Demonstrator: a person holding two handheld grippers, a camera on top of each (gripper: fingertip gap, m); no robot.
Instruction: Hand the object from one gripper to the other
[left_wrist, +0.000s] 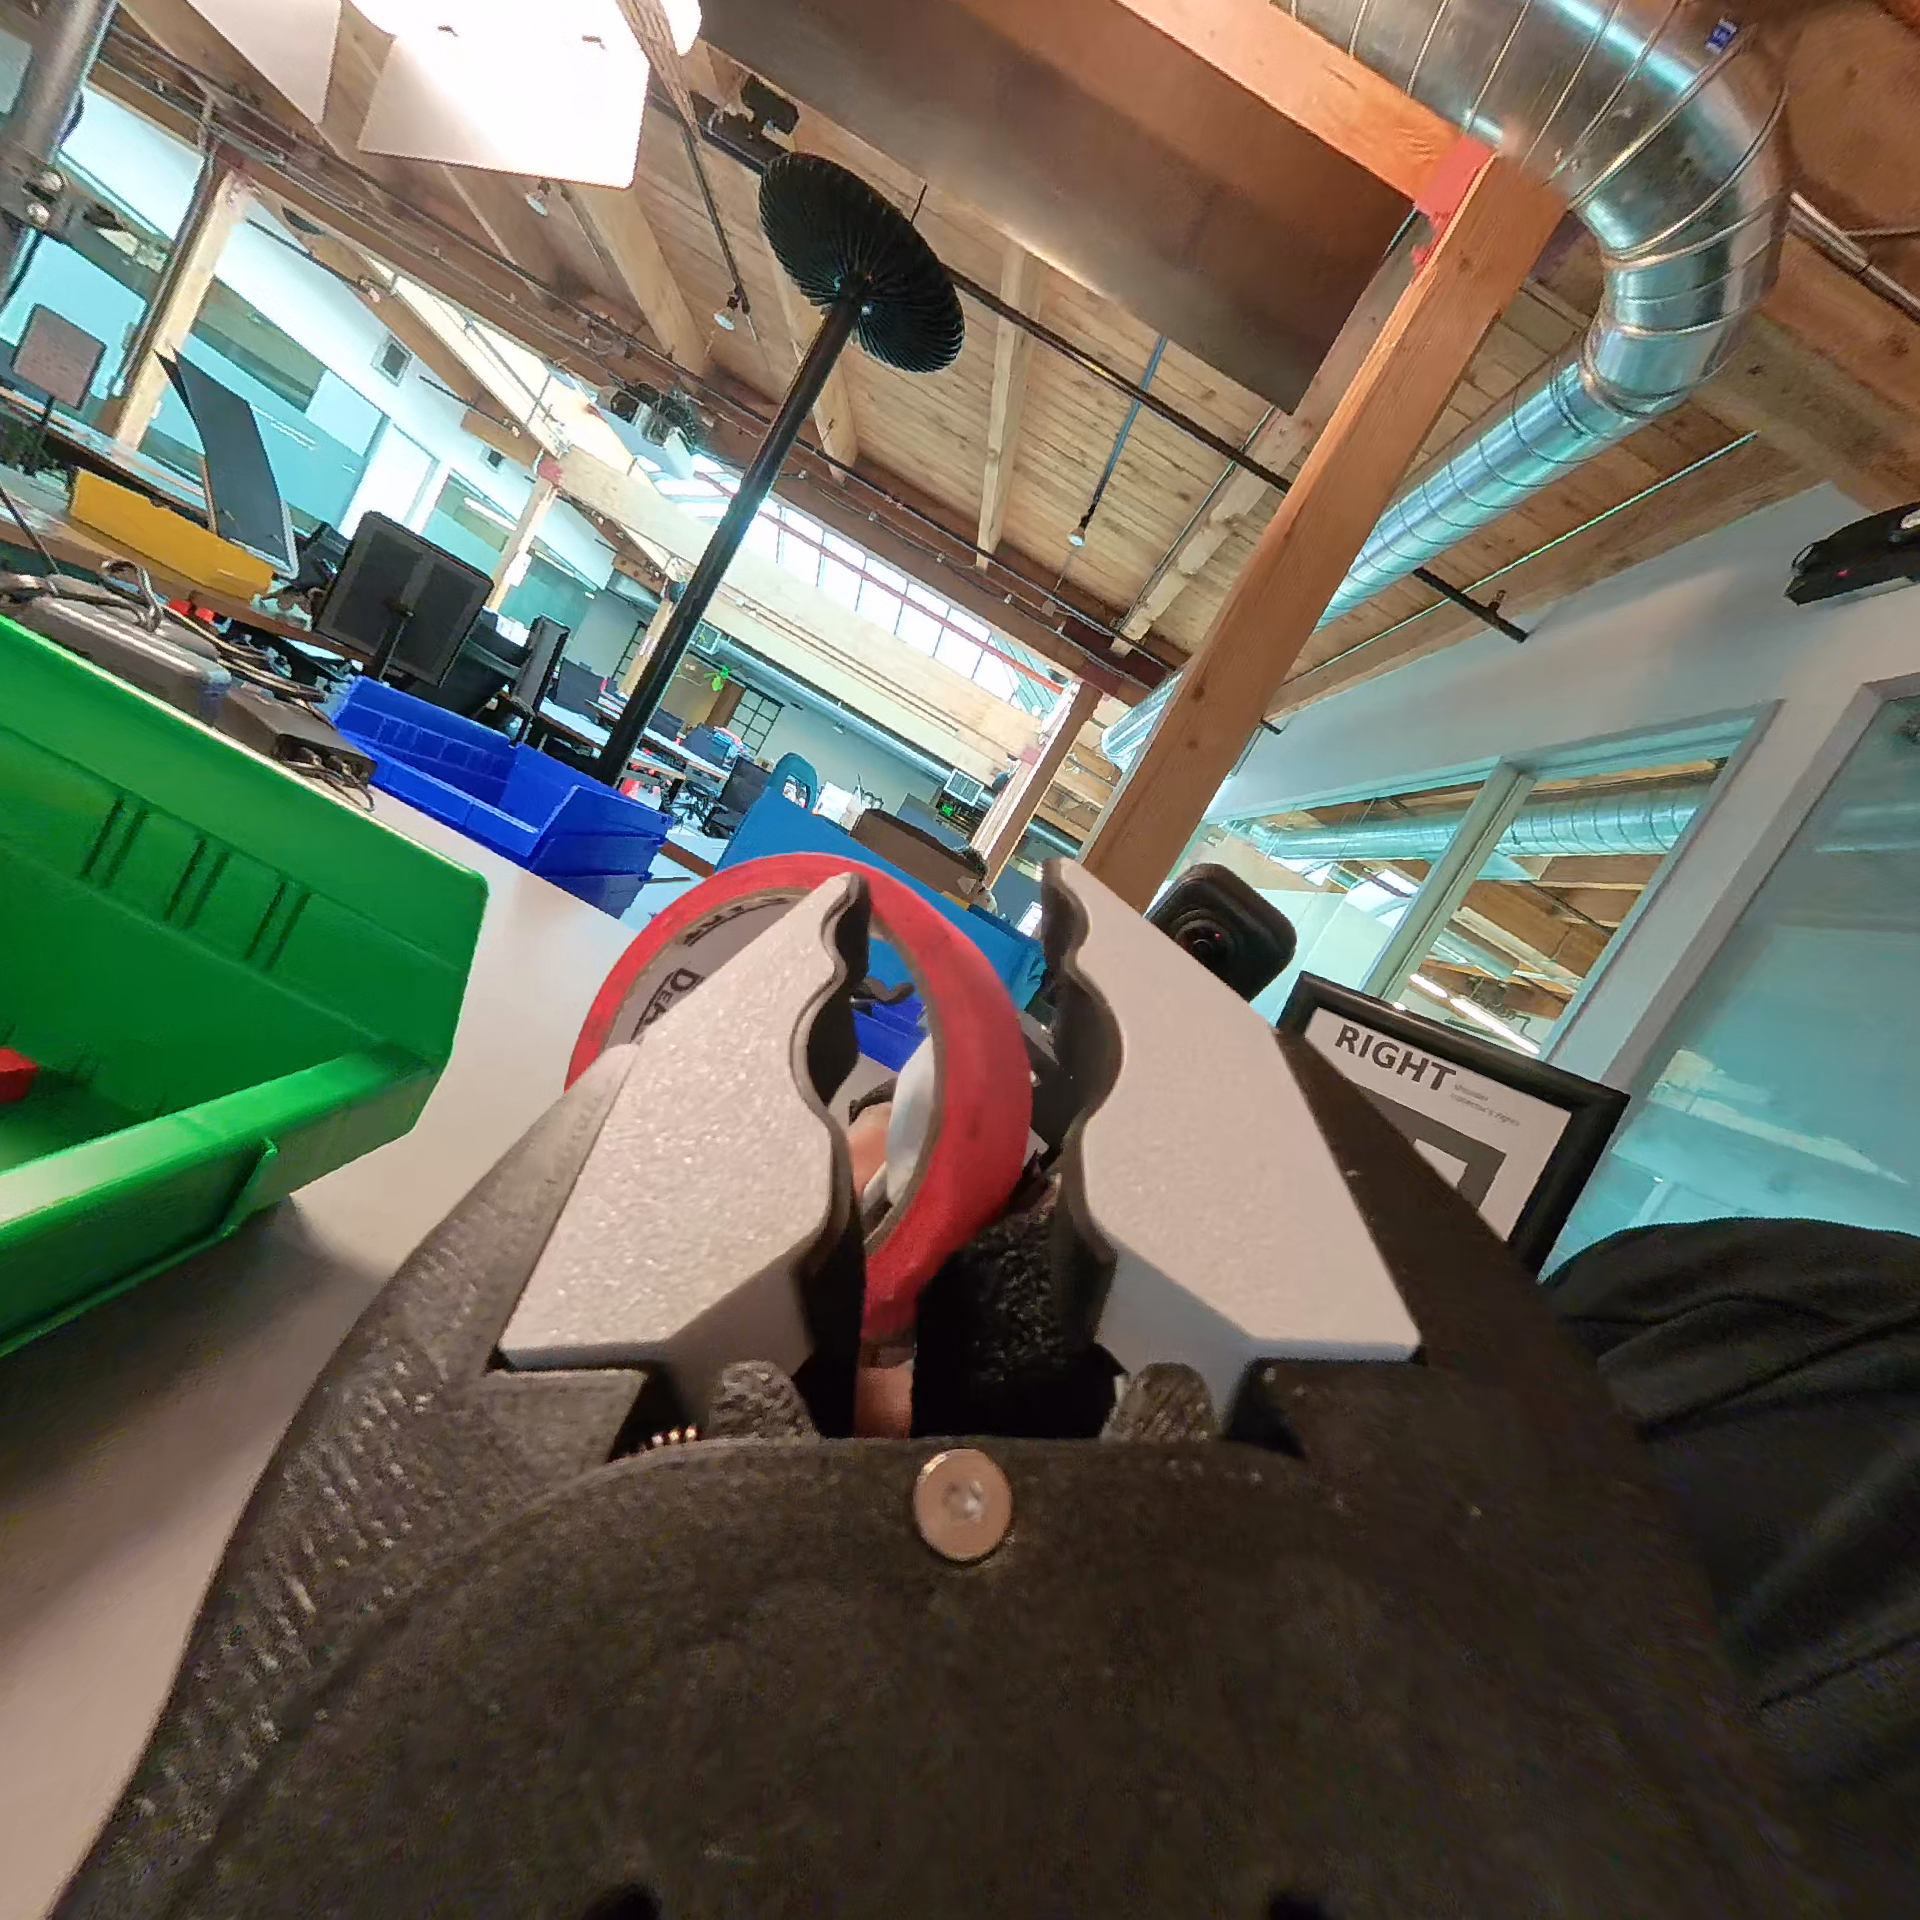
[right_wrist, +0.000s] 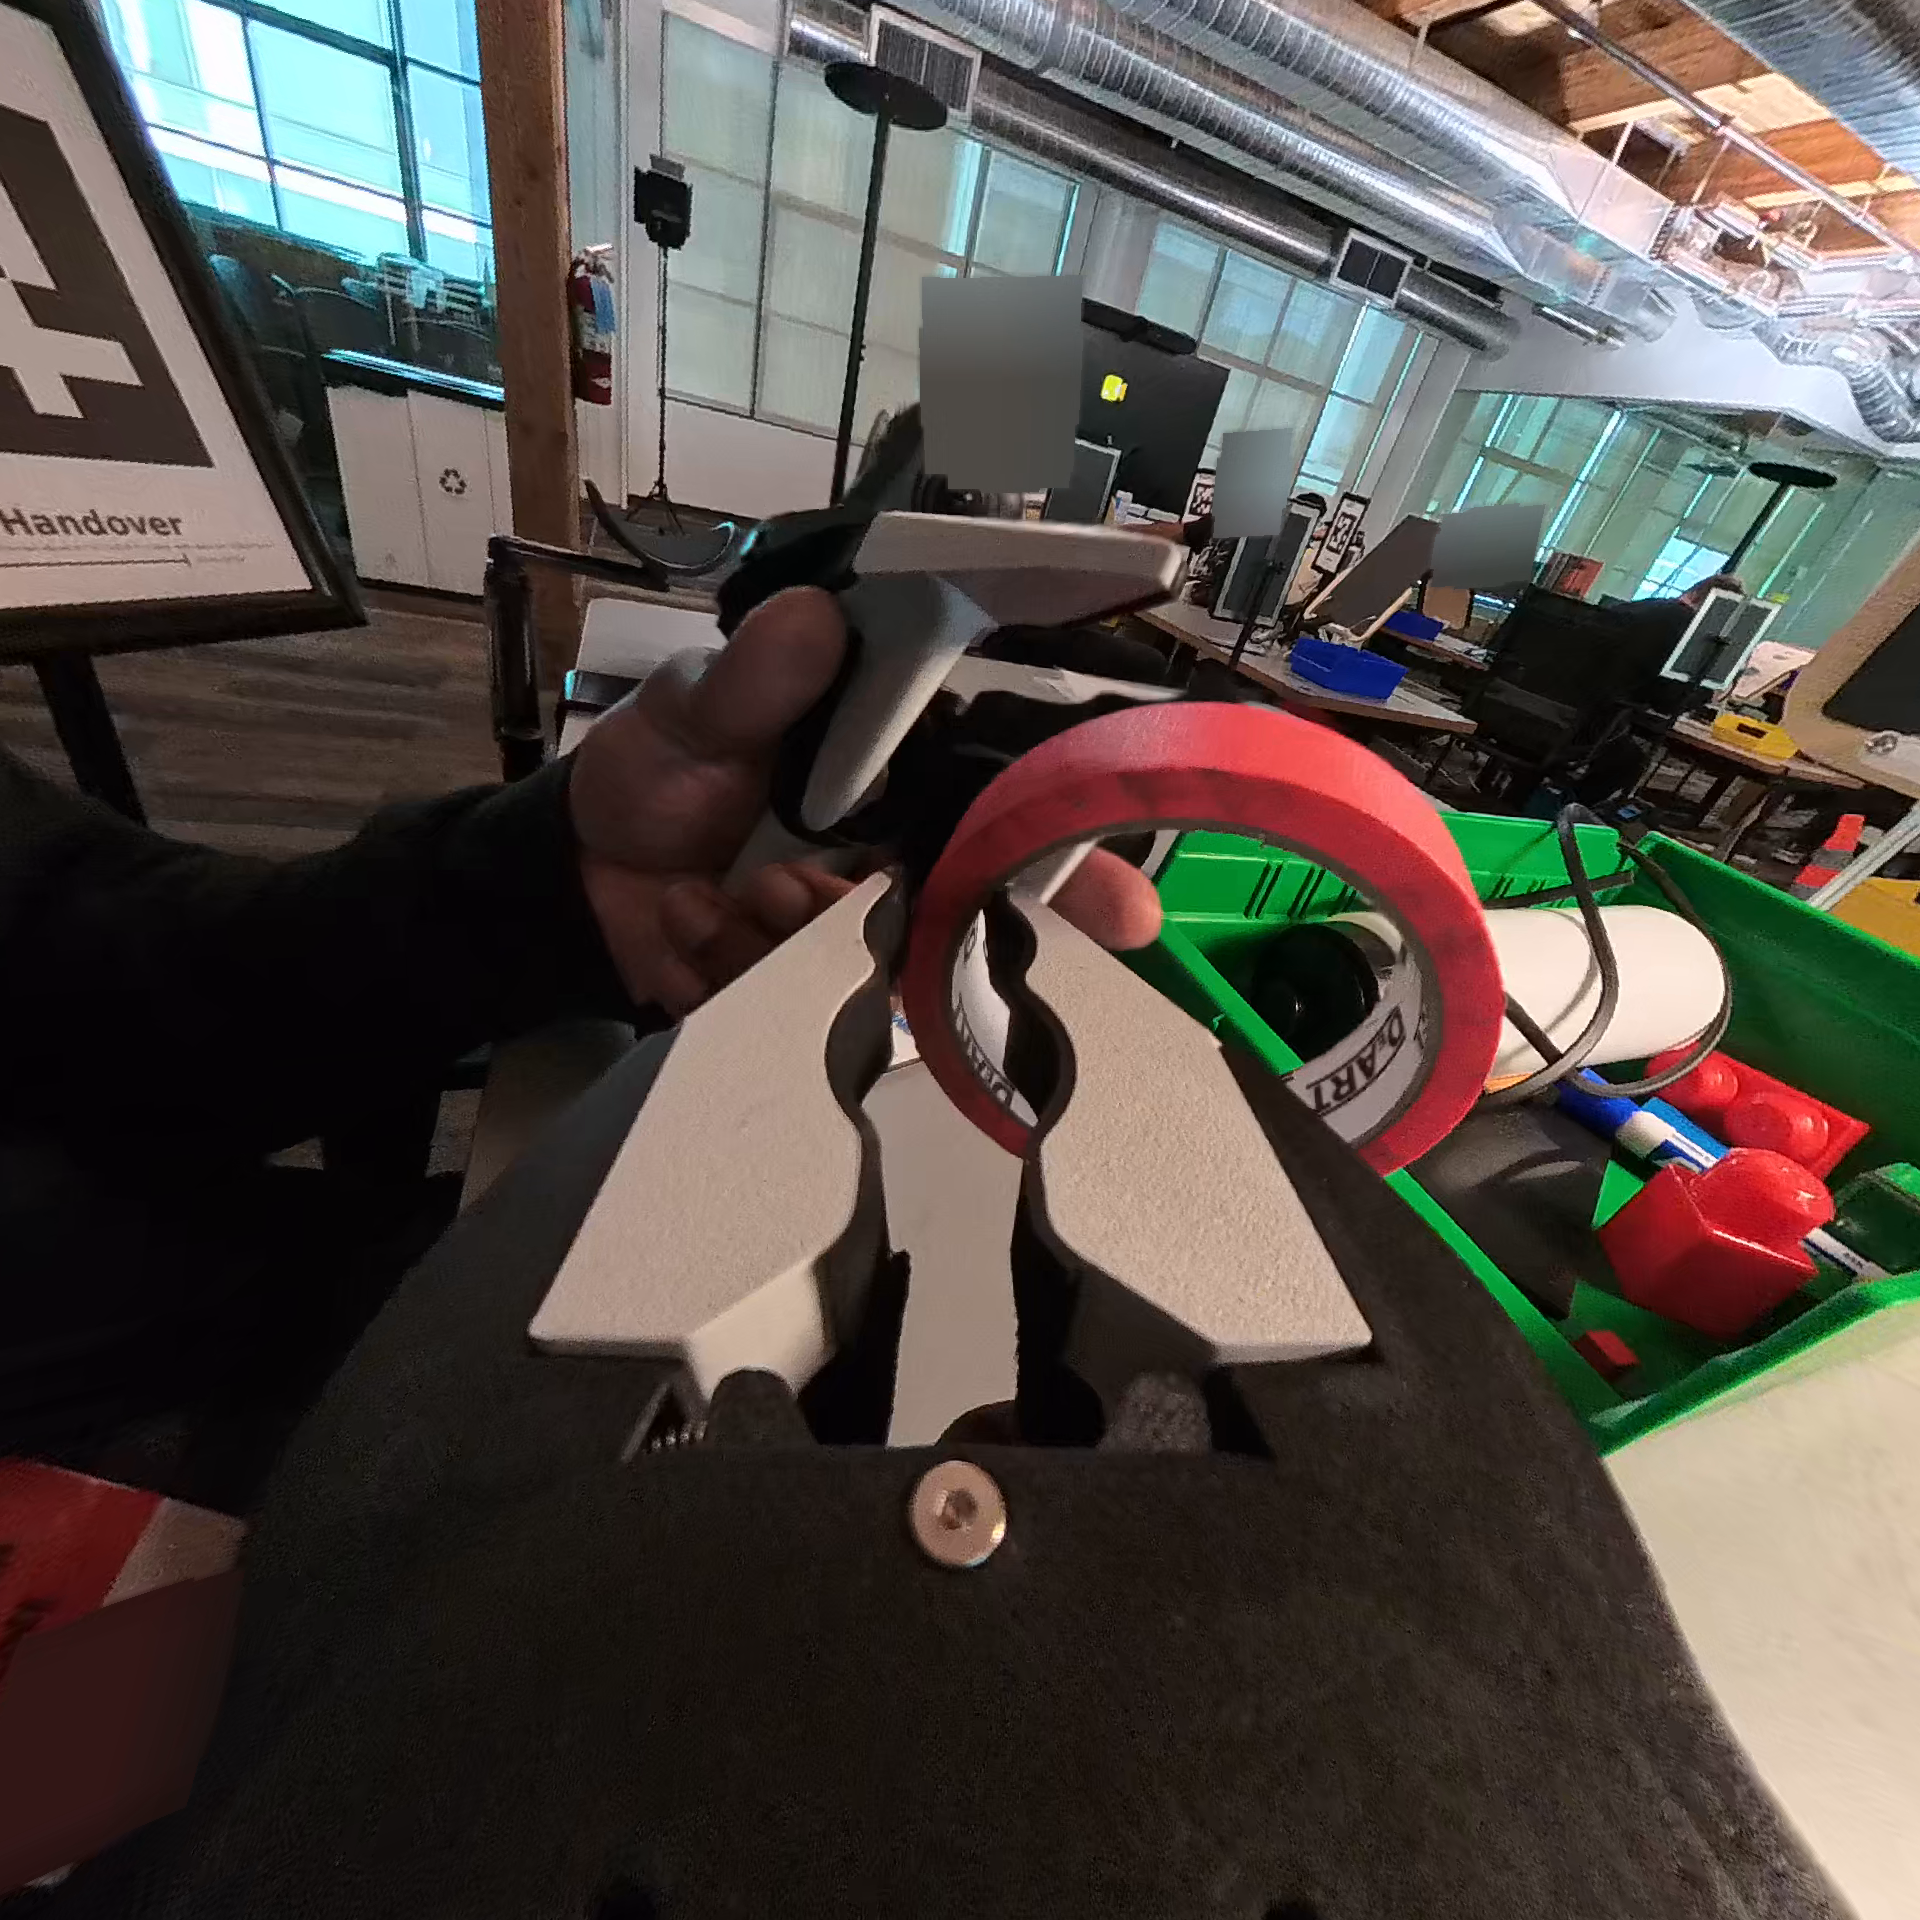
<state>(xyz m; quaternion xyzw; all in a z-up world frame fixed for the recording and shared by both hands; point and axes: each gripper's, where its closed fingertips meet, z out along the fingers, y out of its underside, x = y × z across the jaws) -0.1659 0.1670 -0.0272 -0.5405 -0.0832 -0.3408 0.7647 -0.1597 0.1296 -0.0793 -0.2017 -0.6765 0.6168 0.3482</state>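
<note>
The red tape roll (right_wrist: 1205, 925) sits pinched in the right gripper (right_wrist: 951, 925); the left gripper (left_wrist: 956, 914) straddles its band, seemingly unclamped.

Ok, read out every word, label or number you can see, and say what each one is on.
I don't quote writing; these things bear it:
red tape roll: black print on its white inner core.
black-framed sign, left wrist view: bold heading, tiny lines.
large framed sign, right wrist view: one word under a block pattern.
blue pen: label too small.
</note>
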